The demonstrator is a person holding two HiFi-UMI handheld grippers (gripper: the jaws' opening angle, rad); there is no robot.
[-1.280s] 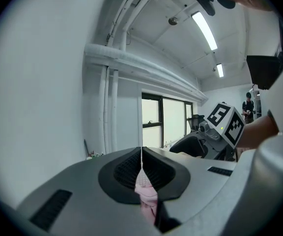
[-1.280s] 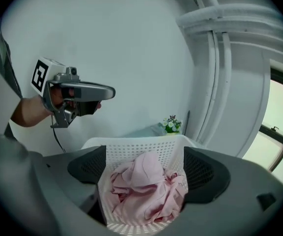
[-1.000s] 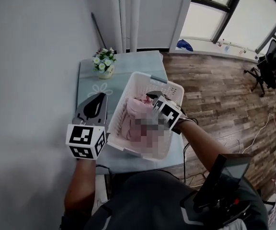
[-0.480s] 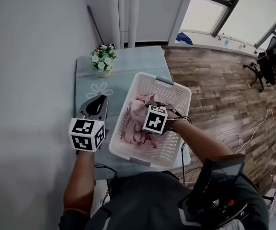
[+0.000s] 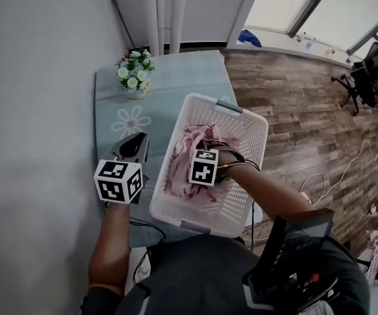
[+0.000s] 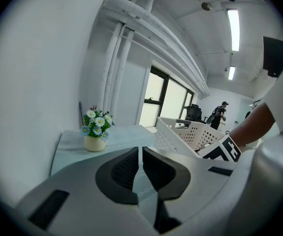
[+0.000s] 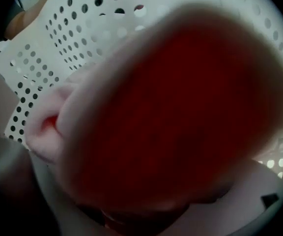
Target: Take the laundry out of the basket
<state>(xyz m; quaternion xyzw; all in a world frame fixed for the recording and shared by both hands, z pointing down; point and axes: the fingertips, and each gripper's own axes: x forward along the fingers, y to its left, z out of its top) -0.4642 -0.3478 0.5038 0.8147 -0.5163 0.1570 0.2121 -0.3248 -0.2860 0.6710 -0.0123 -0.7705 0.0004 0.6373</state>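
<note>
A white perforated laundry basket [image 5: 236, 197] stands on the pale blue table [image 5: 176, 77], with pink laundry [image 5: 181, 157] bunched inside it. My right gripper [image 5: 205, 148] reaches down into the basket, its tips buried in the cloth. In the right gripper view, pink laundry [image 7: 171, 112] presses against the camera and hides the jaws, with the basket wall [image 7: 68, 38] behind. My left gripper [image 5: 138, 140] hovers over the table left of the basket. Its jaws are shut and hold nothing [image 6: 140, 150]. The basket [image 6: 190, 132] also shows in the left gripper view.
A small pot of flowers [image 5: 133, 76] stands at the table's far left corner, near the white wall and pipes [image 5: 163, 12]. Wood floor [image 5: 307, 110] lies to the right, with office chairs [image 5: 363, 77] by the windows. A person [image 6: 220, 113] stands far off.
My right gripper has dropped lower into the basket and sunk into the pink laundry. The left gripper has held its place beside the basket.
</note>
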